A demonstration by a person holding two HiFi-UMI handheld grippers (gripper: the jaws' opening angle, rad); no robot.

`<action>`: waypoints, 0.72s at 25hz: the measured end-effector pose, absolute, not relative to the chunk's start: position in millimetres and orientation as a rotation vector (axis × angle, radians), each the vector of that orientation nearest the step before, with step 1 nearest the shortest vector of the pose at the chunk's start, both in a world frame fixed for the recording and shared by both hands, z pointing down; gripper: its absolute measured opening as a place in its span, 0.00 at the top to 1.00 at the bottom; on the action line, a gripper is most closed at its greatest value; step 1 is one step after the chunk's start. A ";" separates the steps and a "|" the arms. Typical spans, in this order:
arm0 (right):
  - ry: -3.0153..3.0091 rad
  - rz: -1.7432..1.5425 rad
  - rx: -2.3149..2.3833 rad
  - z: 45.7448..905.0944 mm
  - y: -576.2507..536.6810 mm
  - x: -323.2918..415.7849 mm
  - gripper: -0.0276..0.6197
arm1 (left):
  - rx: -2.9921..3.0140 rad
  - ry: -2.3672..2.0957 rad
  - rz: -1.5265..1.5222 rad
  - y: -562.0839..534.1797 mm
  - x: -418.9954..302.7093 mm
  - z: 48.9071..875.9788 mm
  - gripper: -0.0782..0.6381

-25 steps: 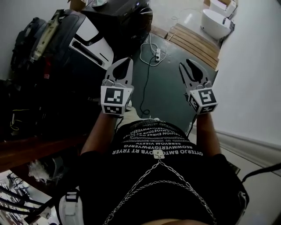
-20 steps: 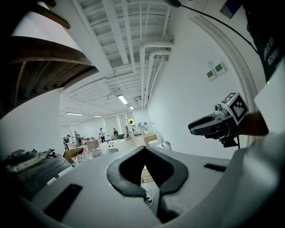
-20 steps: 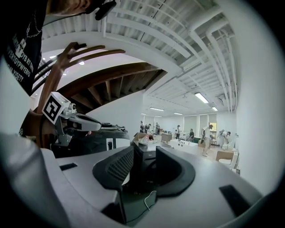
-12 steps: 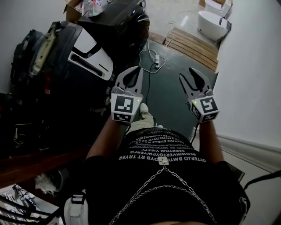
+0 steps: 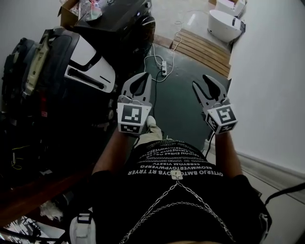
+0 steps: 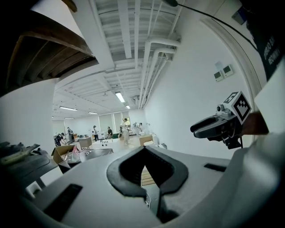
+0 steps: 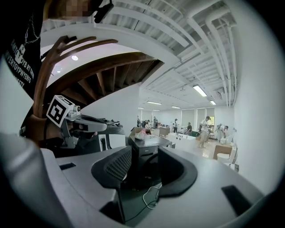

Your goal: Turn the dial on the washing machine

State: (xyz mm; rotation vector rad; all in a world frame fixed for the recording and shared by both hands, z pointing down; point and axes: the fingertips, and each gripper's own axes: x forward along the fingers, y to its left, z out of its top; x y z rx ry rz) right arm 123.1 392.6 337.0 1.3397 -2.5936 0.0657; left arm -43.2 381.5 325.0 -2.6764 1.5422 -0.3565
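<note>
The washing machine point(image 5: 125, 23) is a black box at the top of the head view, its round door point(image 5: 148, 22) facing right. It also stands ahead in the right gripper view point(image 7: 143, 153). I cannot make out its dial. My left gripper point(image 5: 141, 80) is held out in the air short of the machine, shut and empty, its tips touching point(image 6: 144, 149). My right gripper point(image 5: 204, 85) hangs level beside it over the dark floor. Its jaws have just been opening and stand open with nothing between them point(image 7: 144, 164).
A cardboard box point(image 5: 76, 9) of oddments sits on the machine. A white-and-black appliance point(image 5: 88, 66) and dark bags crowd the left. A power strip with a cable point(image 5: 163, 69) lies on the floor, with wooden slats point(image 5: 205, 47) and a white tub point(image 5: 224, 24) beyond. A white wall point(image 5: 271, 95) runs along the right.
Both grippers have travelled forward toward the black machine, and the left one has shifted right. The white-and-black appliance has slid lower in the head view.
</note>
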 end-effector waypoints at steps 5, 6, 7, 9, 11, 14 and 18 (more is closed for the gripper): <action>-2.565 0.064 1.358 334.4 357.0 117.1 0.71 | -2.676 1.540 -0.333 337.3 -57.0 317.7 0.88; -2.564 0.064 1.365 332.7 349.6 114.9 0.71 | -2.677 1.533 -0.326 329.5 -59.2 315.5 0.88; -2.564 0.063 1.369 331.5 342.5 111.8 0.71 | -2.677 1.523 -0.323 322.5 -61.5 313.6 0.88; -2.566 0.059 1.370 329.1 328.4 101.4 0.71 | -2.677 1.500 -0.320 309.6 -66.7 310.8 0.88; -2.574 0.044 1.356 325.0 314.9 87.5 0.71 | -2.680 1.486 -0.314 298.0 -73.1 310.1 0.88; -2.594 0.016 1.321 317.9 296.7 65.6 0.71 | -2.683 1.501 -0.314 281.0 -87.0 312.1 0.88; -2.617 -0.008 1.292 311.6 278.1 42.8 0.71 | -2.659 1.522 -0.336 256.8 -106.1 313.0 0.88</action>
